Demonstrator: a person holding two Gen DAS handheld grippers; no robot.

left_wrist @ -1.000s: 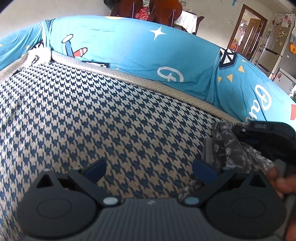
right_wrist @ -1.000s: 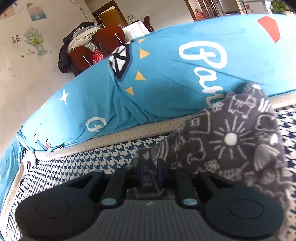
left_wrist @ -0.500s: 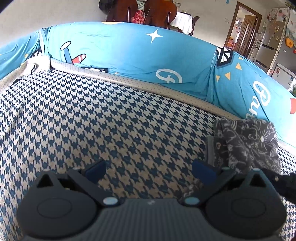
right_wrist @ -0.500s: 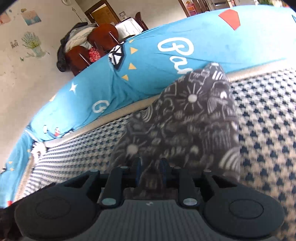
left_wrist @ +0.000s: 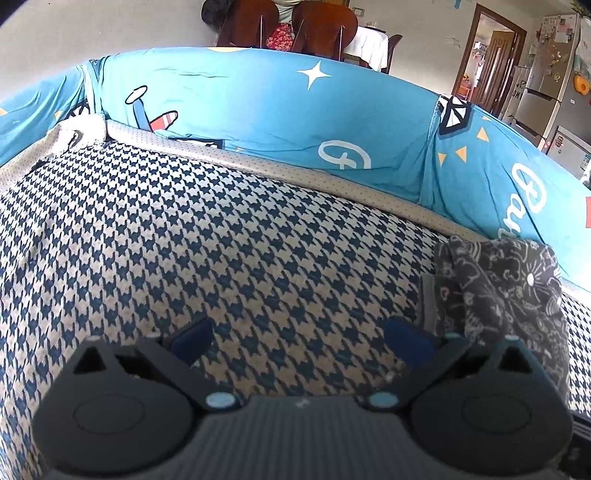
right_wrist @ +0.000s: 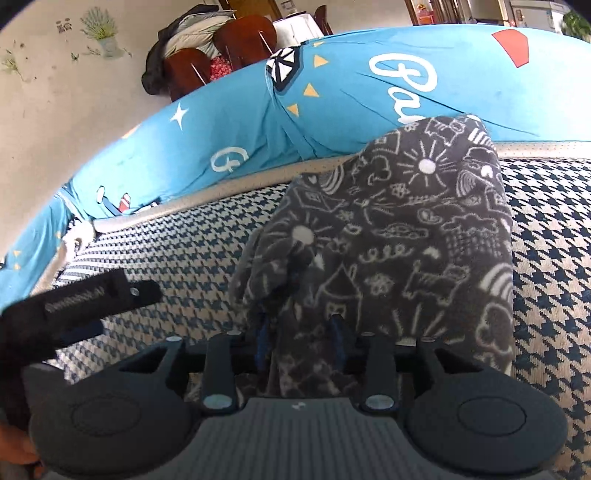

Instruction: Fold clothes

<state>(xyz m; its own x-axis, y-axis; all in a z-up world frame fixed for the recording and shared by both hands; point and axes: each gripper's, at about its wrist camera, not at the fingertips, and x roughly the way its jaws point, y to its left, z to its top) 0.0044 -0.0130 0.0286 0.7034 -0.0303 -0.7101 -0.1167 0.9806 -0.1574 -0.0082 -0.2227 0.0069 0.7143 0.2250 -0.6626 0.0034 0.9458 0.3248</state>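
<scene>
A dark grey garment [right_wrist: 399,236] with white doodle prints lies bunched on the houndstooth sofa seat [right_wrist: 192,236], its far end against the blue backrest. My right gripper [right_wrist: 300,339] is shut on its near edge, and cloth fills the gap between the blue pads [right_wrist: 261,341]. In the left wrist view the same garment [left_wrist: 509,291] sits at the right, just past my right-hand finger. My left gripper [left_wrist: 299,341] is open over bare seat [left_wrist: 184,240], holding nothing. Its black body [right_wrist: 85,299] shows at the left of the right wrist view.
A blue cartoon-print cover [left_wrist: 280,110] wraps the curved backrest around the seat. A beige dotted piping strip [left_wrist: 303,173] runs along the seat's back edge. Behind the sofa stand wooden chairs [left_wrist: 280,22], a doorway [left_wrist: 491,48] and a fridge [left_wrist: 554,88].
The right gripper has brought the garment down onto the seat and has left the left wrist view. The left gripper's body has come into the right wrist view at the left.
</scene>
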